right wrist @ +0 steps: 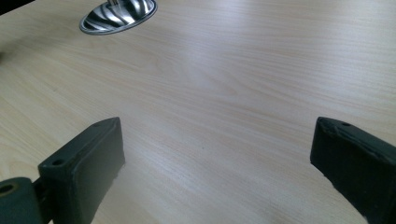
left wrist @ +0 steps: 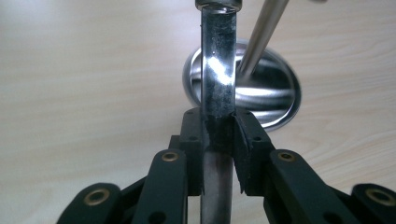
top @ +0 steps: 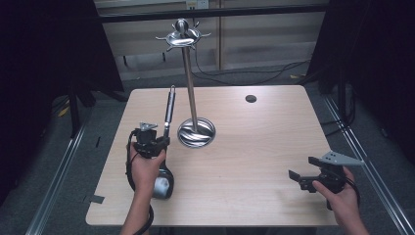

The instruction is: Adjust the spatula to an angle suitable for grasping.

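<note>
A metal utensil (top: 170, 105) with a long handle stands almost upright, its rounded head (top: 164, 185) low by the person's left hand. My left gripper (top: 164, 142) is shut on its shaft; in the left gripper view the shiny handle (left wrist: 217, 79) is pinched between the two jaws. Just right of it stands a chrome hanging stand (top: 190, 88) with a round base (top: 196, 132) and a hooked crown (top: 181, 36). The base (left wrist: 273, 95) and pole (left wrist: 264, 32) lie right behind the held handle. My right gripper (top: 299, 172) is open over bare wood at the front right, with nothing between its jaws.
The wooden table (top: 254, 147) has a small black round hole (top: 250, 98) at its back right. Dark curtains flank both sides, and cables lie on the floor behind. The stand's base (right wrist: 119, 16) appears far off at the top left of the right gripper view.
</note>
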`<state>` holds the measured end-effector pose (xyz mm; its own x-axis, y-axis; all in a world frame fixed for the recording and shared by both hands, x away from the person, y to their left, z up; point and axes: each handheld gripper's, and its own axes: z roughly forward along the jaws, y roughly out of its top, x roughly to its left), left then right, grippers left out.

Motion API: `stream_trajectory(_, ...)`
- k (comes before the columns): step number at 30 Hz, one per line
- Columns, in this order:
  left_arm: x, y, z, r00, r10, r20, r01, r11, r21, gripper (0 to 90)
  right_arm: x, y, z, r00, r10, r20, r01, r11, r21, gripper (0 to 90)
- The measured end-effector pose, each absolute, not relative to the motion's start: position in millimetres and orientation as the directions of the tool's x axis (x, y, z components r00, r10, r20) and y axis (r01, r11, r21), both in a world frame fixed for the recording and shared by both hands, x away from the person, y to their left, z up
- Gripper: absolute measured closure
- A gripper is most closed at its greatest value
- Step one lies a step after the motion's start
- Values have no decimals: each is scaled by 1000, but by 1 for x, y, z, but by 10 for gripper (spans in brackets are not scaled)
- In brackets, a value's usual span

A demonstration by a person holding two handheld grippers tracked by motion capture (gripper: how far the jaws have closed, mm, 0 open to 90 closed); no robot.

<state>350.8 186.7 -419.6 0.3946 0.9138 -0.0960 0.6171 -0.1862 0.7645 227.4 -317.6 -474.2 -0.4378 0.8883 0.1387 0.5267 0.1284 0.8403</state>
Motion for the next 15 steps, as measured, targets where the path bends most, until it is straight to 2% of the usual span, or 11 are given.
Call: stream_trajectory(15, 335, 200, -403, 463, 868, -179, 483, -79, 872, 756, 227, -317, -474, -435, 888, 147, 526, 118, 842, 23)
